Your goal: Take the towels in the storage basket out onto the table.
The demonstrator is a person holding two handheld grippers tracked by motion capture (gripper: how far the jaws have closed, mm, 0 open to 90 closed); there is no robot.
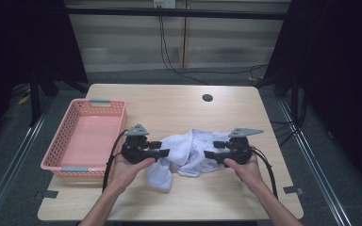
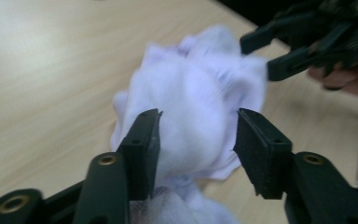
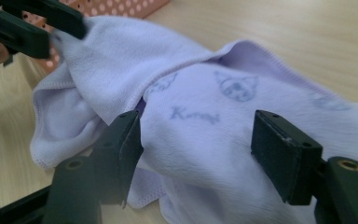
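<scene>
A crumpled white towel (image 1: pixel 188 153) with faint blue prints lies on the wooden table (image 1: pixel 179 108) near its front edge. My left gripper (image 1: pixel 166 151) comes in from the towel's left side. Its jaws stand apart, with the cloth (image 2: pixel 196 102) bunched between them and no pad pressing on it (image 2: pixel 198 135). From the right comes my right gripper (image 1: pixel 208 154), jaws spread wide over the printed cloth (image 3: pixel 205 135) without pinching it (image 3: pixel 196 140). Each gripper view also shows the other gripper at the far side of the towel, the right gripper (image 2: pixel 261 56) and the left gripper (image 3: pixel 60 28).
A pink plastic basket (image 1: pixel 75 101) stands at the table's left edge. A small dark round hole (image 1: pixel 207 97) sits in the tabletop at the back. Dark curtains and cables lie beyond the far edge.
</scene>
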